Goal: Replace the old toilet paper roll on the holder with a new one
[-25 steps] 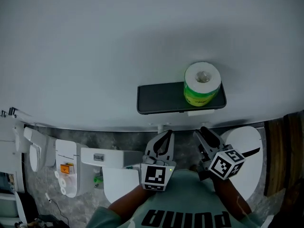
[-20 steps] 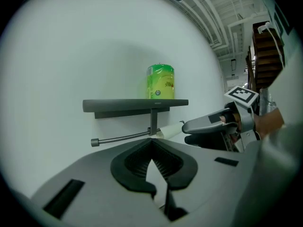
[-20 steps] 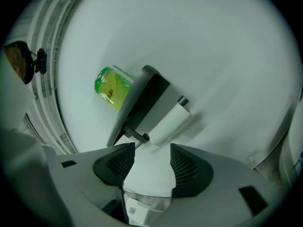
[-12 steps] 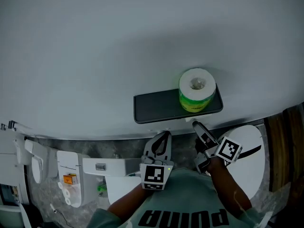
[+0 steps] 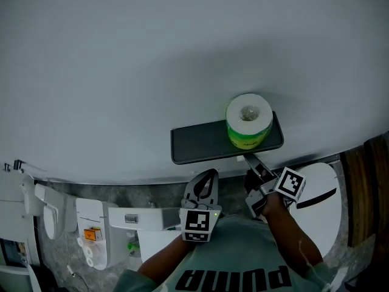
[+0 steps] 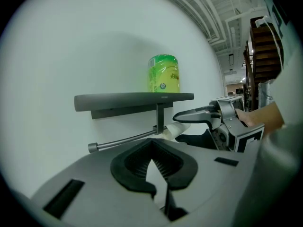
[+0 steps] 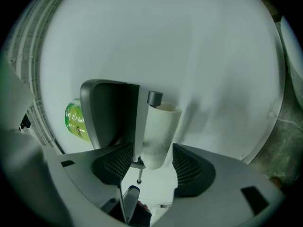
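A new roll in green wrap (image 5: 248,121) (image 6: 164,74) stands on the right end of a dark wall shelf (image 5: 200,143) (image 6: 118,100). Under the shelf a metal holder rod (image 6: 122,140) carries the old bare cardboard tube (image 6: 176,128) (image 7: 160,132). My right gripper (image 5: 249,163) (image 7: 151,167) is rolled on its side and open. The near end of the tube lies between its pads (image 7: 190,167) with gaps on both sides. My left gripper (image 5: 205,176) (image 6: 152,143) hangs below the shelf's middle, shut and holding nothing.
A plain white wall (image 5: 152,53) fills the view behind the shelf. A white toilet lid (image 5: 319,196) lies below at the right. White fixtures (image 5: 91,224) stand on the grey floor at the lower left. Dark wood (image 5: 364,181) runs along the right edge.
My right gripper rolled onto its side, moved up under the shelf's right end and opened its jaws around the old tube. The left gripper barely shifted.
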The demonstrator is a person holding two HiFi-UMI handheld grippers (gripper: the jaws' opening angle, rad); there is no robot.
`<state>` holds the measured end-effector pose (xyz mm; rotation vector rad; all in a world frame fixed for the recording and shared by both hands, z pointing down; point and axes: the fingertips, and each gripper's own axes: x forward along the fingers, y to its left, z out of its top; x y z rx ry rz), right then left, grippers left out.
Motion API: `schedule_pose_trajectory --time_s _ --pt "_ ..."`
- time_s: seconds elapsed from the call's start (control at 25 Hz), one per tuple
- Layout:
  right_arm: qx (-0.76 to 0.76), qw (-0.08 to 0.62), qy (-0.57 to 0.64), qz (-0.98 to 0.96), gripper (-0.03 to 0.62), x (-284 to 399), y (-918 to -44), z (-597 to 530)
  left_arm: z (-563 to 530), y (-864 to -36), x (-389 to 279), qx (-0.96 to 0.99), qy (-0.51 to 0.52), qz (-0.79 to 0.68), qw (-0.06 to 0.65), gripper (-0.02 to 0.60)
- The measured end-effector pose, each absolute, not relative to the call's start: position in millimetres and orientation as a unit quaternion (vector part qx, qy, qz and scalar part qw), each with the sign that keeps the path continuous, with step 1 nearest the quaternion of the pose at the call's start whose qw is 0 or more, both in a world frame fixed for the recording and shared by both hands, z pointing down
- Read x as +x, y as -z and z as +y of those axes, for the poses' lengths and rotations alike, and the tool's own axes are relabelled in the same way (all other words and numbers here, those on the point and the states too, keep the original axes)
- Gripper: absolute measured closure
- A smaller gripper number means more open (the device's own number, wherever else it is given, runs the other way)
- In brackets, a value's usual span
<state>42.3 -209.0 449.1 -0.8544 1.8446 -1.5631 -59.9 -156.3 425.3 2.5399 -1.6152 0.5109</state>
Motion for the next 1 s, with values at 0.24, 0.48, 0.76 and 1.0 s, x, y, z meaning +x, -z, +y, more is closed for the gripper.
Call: schedule_pose_trajectory --time_s 0.24,0.48,0.76,1.0 --pt "-0.324 0.289 0.59 0.681 0.348 43.0 -453.7 -218.1 -160.5 -429.2 -60.1 0.829 -0.17 -0.531 0.046 0.578" --pt "-0.335 0.288 0.59 0.676 0.387 47.2 -456.6 -222.6 -163.7 -431.2 -61.2 0.826 -0.171 -0.534 0.05 0.578" --pt "-0.34 0.288 0.581 0.681 0.399 48.8 -449.0 -224.9 -165.2 -432.0 -58.0 0.828 -0.169 -0.532 0.053 0.578" --pt "-0.348 0.289 0.583 0.675 0.402 53.9 -444.5 -222.5 -166.1 -430.3 -52.5 0.829 -0.165 -0.531 0.055 0.578"
